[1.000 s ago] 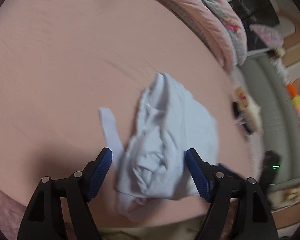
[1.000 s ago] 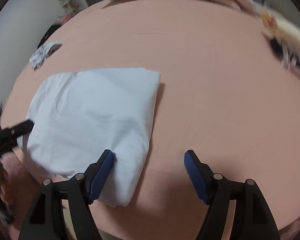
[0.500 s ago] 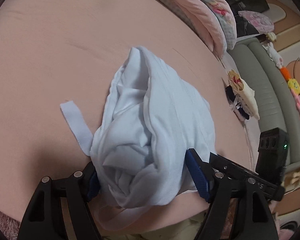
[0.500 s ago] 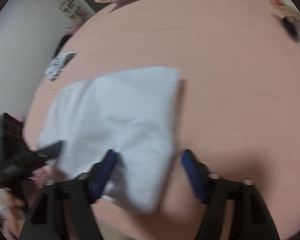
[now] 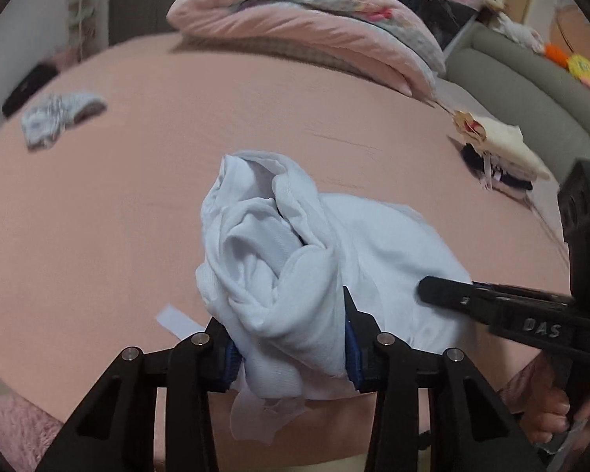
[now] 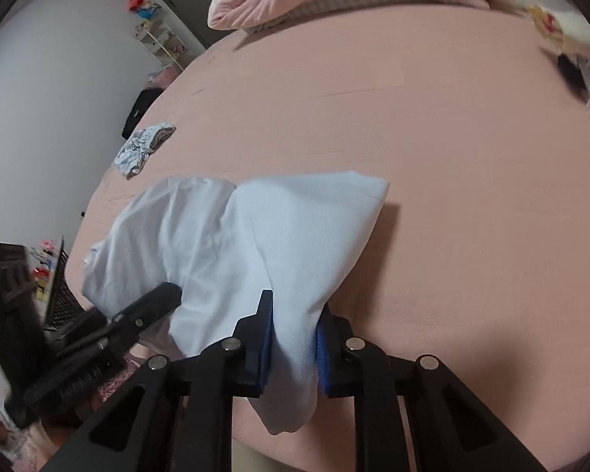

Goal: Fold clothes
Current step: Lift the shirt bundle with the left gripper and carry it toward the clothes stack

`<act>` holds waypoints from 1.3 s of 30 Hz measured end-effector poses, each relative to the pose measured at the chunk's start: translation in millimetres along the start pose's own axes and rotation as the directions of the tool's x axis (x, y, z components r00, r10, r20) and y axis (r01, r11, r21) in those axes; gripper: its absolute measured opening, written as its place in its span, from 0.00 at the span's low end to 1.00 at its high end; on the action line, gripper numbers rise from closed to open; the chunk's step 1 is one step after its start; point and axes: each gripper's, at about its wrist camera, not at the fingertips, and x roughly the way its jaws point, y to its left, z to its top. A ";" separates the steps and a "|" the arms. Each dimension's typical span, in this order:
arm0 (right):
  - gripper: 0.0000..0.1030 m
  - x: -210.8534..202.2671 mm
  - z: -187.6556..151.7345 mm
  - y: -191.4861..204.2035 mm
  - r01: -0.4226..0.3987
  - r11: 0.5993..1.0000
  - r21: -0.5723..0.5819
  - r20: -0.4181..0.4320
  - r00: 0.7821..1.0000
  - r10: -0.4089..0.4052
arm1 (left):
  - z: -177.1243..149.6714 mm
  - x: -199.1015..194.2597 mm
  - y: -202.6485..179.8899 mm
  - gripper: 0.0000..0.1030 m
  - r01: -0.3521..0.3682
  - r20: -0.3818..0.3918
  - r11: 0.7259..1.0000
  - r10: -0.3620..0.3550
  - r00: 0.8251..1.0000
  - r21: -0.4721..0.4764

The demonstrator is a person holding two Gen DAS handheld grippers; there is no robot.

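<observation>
Both jaws closing: left gripper (image 5: 291,348) pinching the bunched white garment (image 5: 295,267), right gripper (image 6: 293,348) pinching its near edge (patterned cloth (image 5: 57,116) at ten o'clock).

The bed (image 6: 432,157) lies bare through its middle. A folded quilt (image 5: 295,27) blocks the far edge, small crumpled clothes (image 6: 145,149) sit near the left edge, toys (image 5: 495,145) near the right.

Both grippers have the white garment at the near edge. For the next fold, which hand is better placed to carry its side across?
Probably right. The right gripper, jaws closing, pinches a flat, smooth edge of the white garment. The left gripper, also closing, has a crumpled bunch, which would likely fold untidily.
</observation>
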 end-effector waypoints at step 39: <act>0.13 -246.3 225.7 -245.1 0.188 0.970 0.155 0.435 0.868 -0.238 | 272.7 71.9 -350.5 0.35 0.529 0.135 0.827 -0.556 0.821 0.189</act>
